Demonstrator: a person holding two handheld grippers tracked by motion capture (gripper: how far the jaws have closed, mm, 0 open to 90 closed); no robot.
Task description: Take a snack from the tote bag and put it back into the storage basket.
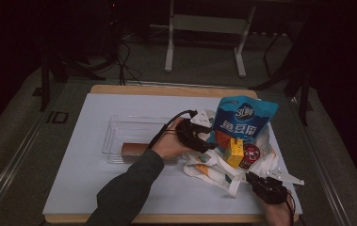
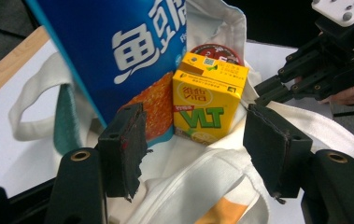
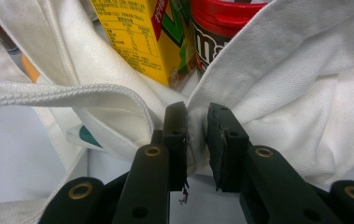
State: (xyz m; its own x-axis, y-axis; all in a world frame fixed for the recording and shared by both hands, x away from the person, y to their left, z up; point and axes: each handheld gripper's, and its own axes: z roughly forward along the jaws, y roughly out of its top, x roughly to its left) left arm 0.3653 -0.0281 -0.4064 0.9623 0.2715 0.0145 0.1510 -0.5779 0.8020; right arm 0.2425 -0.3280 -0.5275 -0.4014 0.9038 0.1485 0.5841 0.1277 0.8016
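Observation:
A white tote bag (image 1: 214, 172) lies open on the white mat, holding a blue snack bag (image 1: 244, 120), a yellow drink carton (image 1: 235, 151) and a red-lidded jar (image 1: 250, 153). My left gripper (image 1: 206, 141) is at the bag's mouth. In the left gripper view it is open (image 2: 193, 149), with the yellow carton (image 2: 209, 105) just ahead between the jaws and untouched, and the blue snack bag (image 2: 118, 42) to its left. At the bag's near right edge, my right gripper (image 1: 254, 178) is shut on a fold of the white bag fabric (image 3: 195, 140).
A clear plastic tray (image 1: 115, 127) sits left of the bag, with a brown bar (image 1: 136, 149) at its near edge. The mat (image 1: 86, 179) covers a wooden table. Beyond the table stand white frame legs (image 1: 169, 52) and loose cables.

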